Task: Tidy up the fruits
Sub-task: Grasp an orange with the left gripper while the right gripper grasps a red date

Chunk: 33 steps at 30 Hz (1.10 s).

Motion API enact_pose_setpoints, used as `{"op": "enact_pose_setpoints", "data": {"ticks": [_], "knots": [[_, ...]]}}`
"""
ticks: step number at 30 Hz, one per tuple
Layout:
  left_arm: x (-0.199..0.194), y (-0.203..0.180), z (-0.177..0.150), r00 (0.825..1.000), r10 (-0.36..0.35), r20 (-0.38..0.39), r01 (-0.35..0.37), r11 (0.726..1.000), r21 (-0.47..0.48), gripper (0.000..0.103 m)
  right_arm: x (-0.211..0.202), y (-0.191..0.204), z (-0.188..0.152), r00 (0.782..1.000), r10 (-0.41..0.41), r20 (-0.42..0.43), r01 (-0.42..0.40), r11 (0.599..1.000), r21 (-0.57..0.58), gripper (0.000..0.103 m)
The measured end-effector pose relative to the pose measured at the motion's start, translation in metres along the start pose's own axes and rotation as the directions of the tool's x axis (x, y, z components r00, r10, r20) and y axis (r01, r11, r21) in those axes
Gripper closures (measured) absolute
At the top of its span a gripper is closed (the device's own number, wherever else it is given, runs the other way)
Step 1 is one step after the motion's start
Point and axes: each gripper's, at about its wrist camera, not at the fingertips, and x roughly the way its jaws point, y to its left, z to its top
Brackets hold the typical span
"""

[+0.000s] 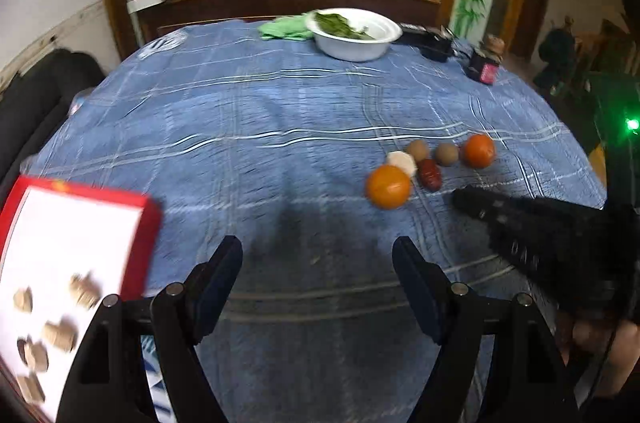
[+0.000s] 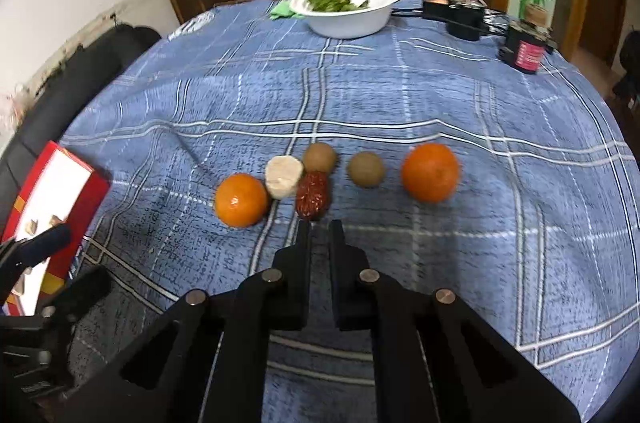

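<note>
A row of fruits lies on the blue plaid cloth: an orange (image 2: pixel 241 199), a white peeled piece (image 2: pixel 283 176), a red date (image 2: pixel 313 199), two brown round fruits (image 2: pixel 319 157) (image 2: pixel 366 169) and a second orange (image 2: pixel 430 172). My right gripper (image 2: pixel 321 227) has its fingers nearly together, empty, just in front of the date. My left gripper (image 1: pixel 318 255) is open and empty above bare cloth; the fruits (image 1: pixel 389 186) lie ahead to its right. The right gripper also shows in the left wrist view (image 1: pixel 464 199).
A red-edged box (image 1: pixel 80 223) with tan pieces inside stands at the left. A white bowl of greens (image 2: pixel 346 9) sits at the table's far side beside a green cloth (image 1: pixel 284 28). A black device (image 2: pixel 460 13) and a dark jar (image 2: pixel 526 47) are far right.
</note>
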Motion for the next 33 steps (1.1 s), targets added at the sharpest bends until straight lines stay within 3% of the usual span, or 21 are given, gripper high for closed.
{"op": "enact_pose_setpoints", "data": {"ticks": [4,7,11,12,14,17,23,26,33], "knots": [[0.0,-0.005,0.003,1.0,-0.005,0.011,0.005,1.0,-0.001,0.026,0.005,-0.006,0.0,0.998,0.055,-0.028,-0.054,0.998,0.018,0.093],[0.003,-0.002,0.003,1.0,0.005,0.001,-0.005,1.0,-0.011,0.026,0.007,-0.006,0.011,0.998,0.054,-0.02,-0.054,0.998,0.007,0.085],[0.006,0.003,0.002,1.0,0.017,-0.003,-0.017,1.0,-0.011,0.026,0.019,-0.001,0.022,0.997,0.066,-0.031,-0.066,0.998,-0.003,0.049],[0.007,0.004,0.002,1.0,0.014,-0.006,-0.015,1.0,-0.017,0.026,0.021,0.001,0.024,0.998,0.057,-0.027,-0.057,0.998,-0.014,0.048],[0.01,0.005,0.003,1.0,0.005,-0.008,-0.005,1.0,-0.026,0.026,0.026,0.002,0.026,1.0,0.015,-0.015,-0.015,1.0,-0.019,0.048],[0.014,0.004,0.003,1.0,0.001,-0.013,-0.002,1.0,-0.026,0.026,0.03,0.002,0.026,1.0,0.001,-0.03,-0.002,0.999,-0.039,0.068],[0.019,0.001,0.004,1.0,0.001,-0.019,-0.001,1.0,-0.023,0.026,0.034,0.008,0.027,0.999,-0.027,-0.033,0.023,0.994,-0.111,0.069],[0.02,-0.003,0.005,1.0,-0.009,-0.021,0.008,1.0,-0.019,0.026,0.035,0.011,0.027,0.999,-0.03,-0.036,0.025,0.991,-0.13,0.082],[0.026,-0.027,0.019,0.998,-0.059,0.012,0.059,0.998,0.005,0.026,0.008,-0.014,0.021,1.0,-0.018,0.017,0.019,0.999,-0.051,0.082]]}}
